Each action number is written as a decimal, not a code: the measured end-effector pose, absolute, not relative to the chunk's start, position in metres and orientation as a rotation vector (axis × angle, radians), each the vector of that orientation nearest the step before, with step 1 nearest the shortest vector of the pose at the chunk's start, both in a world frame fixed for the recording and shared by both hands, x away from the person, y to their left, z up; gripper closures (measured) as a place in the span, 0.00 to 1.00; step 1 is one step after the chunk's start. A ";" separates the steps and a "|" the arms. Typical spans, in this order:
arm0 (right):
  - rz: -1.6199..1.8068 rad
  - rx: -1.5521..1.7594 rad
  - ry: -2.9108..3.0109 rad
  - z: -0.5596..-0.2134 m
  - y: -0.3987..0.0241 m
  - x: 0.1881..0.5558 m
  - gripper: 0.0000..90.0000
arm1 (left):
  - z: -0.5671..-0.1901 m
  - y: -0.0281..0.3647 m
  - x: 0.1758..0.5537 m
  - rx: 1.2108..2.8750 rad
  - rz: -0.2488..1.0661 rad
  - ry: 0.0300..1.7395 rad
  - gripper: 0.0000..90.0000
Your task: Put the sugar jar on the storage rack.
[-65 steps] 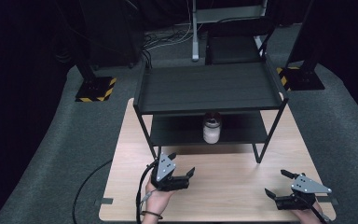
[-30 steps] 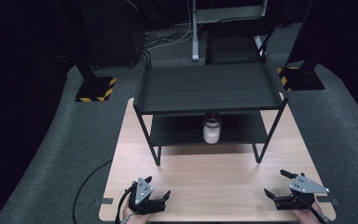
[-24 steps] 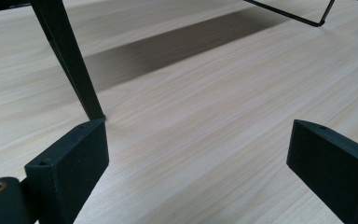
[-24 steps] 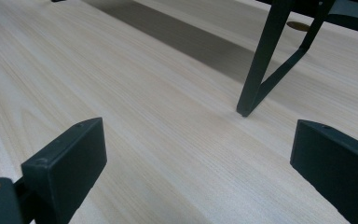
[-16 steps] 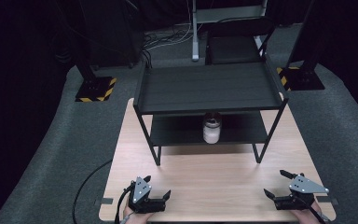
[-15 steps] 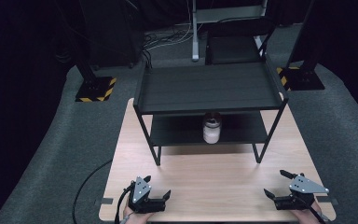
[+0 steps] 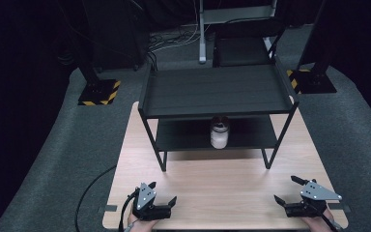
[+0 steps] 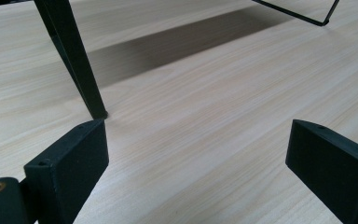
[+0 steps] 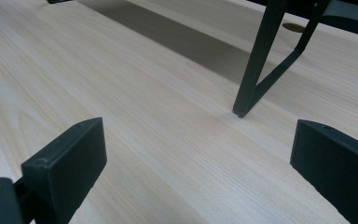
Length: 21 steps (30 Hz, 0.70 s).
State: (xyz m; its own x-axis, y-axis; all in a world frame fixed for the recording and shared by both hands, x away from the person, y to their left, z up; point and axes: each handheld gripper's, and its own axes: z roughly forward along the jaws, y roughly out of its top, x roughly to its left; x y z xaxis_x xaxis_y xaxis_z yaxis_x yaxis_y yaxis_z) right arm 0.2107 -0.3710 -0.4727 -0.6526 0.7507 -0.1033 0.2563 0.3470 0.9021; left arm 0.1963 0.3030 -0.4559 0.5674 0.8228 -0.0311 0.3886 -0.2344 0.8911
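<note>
While jaws gape, jar (image 7: 220,133) on shelf (image 7: 251,136)

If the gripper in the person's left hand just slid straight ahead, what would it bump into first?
Probably the rack's front left leg. It stands just off the left jaw of the open left gripper, with bare table between. Dead centre looks free, though depth is hard to judge.

Dark lab: hazard-striped stand bases (image 7: 96,92), floor cables (image 7: 174,41).

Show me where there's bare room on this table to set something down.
The widest free patch is the light wooden tabletop between the black two-tier metal shelf rack's front legs and the two open grippers, left and right. The lower shelf around the white jar is cramped.
</note>
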 end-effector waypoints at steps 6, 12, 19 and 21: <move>1.275 0.876 2.099 -0.473 -0.372 0.210 0.03 | -0.456 0.303 0.196 1.837 0.568 0.989 0.06; 1.274 0.875 2.097 -0.472 -0.371 0.210 0.03 | -0.456 0.303 0.195 1.836 0.569 0.986 0.06; 1.271 0.874 2.096 -0.472 -0.371 0.209 0.03 | -0.456 0.303 0.195 1.831 0.568 0.984 0.06; 1.270 0.878 2.095 -0.472 -0.371 0.209 0.03 | -0.456 0.303 0.196 1.833 0.569 0.980 0.06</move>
